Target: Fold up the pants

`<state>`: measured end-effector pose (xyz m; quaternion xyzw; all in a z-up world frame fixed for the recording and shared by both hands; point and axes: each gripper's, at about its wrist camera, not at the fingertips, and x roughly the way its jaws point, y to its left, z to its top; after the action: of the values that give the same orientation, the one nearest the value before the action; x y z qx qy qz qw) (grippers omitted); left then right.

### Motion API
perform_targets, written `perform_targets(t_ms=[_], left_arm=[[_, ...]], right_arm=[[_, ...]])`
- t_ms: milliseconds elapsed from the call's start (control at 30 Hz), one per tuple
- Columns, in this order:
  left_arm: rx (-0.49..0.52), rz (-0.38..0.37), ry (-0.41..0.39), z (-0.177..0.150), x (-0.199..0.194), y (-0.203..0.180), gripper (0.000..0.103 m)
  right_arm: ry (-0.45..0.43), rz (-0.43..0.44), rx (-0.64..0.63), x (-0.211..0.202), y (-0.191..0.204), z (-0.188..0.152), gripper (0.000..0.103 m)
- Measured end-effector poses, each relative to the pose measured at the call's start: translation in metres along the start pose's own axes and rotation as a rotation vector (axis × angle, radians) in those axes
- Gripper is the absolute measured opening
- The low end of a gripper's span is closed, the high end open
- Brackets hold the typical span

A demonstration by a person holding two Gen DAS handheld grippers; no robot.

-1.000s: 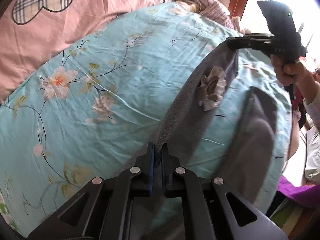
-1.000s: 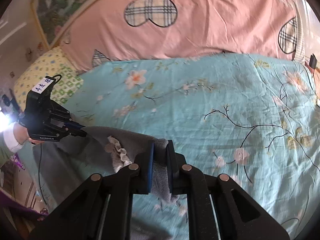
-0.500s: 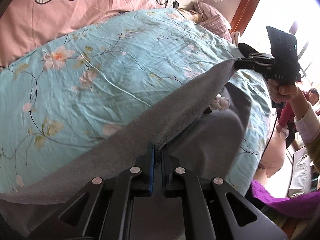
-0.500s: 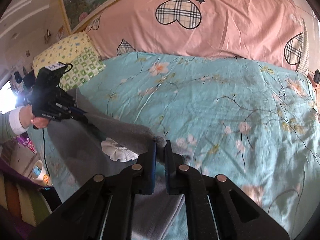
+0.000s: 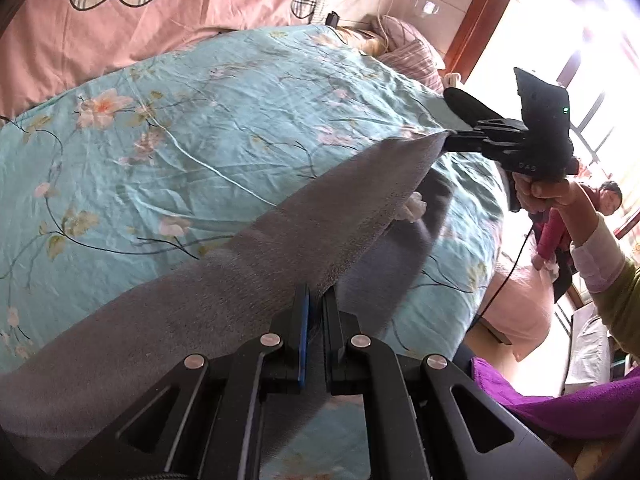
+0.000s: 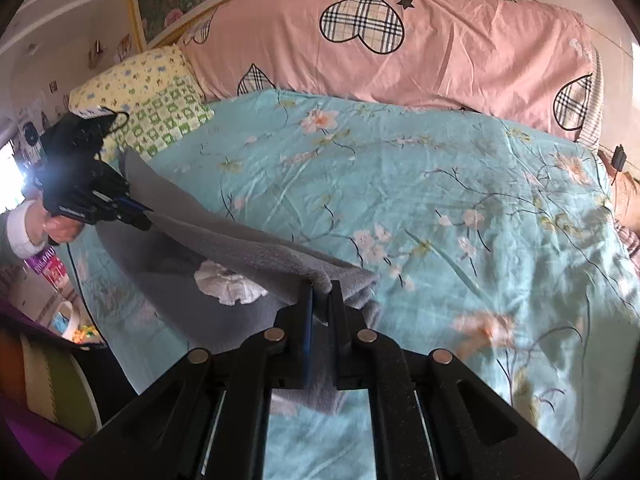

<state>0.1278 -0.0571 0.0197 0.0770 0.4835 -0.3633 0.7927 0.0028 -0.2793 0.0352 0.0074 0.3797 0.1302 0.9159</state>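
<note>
Grey fleece pants (image 5: pixel 280 248) hang stretched between my two grippers above the bed. My left gripper (image 5: pixel 316 300) is shut on one end of the upper edge. My right gripper (image 6: pixel 322 294) is shut on the other end; it shows in the left wrist view (image 5: pixel 448 140) at the far right. The left gripper shows in the right wrist view (image 6: pixel 146 220) at the left. The pants (image 6: pixel 248 252) sag between the grippers, and a white flower decoration (image 6: pixel 228 284) on them shows under the raised edge. The lower part rests on the bed.
The bed has a turquoise floral sheet (image 6: pixel 400 184). A pink quilt with plaid hearts (image 6: pixel 400 48) lies along the back, a yellow-green pillow (image 6: pixel 152 92) at the left. A purple cloth (image 5: pixel 560 408) and a window (image 5: pixel 580 60) are beyond the bed's edge.
Both grippers have lifted the pants' edge up off the bed and pulled it taut. The fabric, earlier lying flat, now hangs between them.
</note>
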Motion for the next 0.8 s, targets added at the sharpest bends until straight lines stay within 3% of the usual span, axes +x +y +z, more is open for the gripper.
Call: perform_targets(t_ms=[800], left_arm=[[-0.007, -0.047, 0.09, -0.039, 0.048, -0.018, 0.005]], right_arm=[[0.152, -0.064, 0.017, 0.015, 0.004, -0.054, 0.007]])
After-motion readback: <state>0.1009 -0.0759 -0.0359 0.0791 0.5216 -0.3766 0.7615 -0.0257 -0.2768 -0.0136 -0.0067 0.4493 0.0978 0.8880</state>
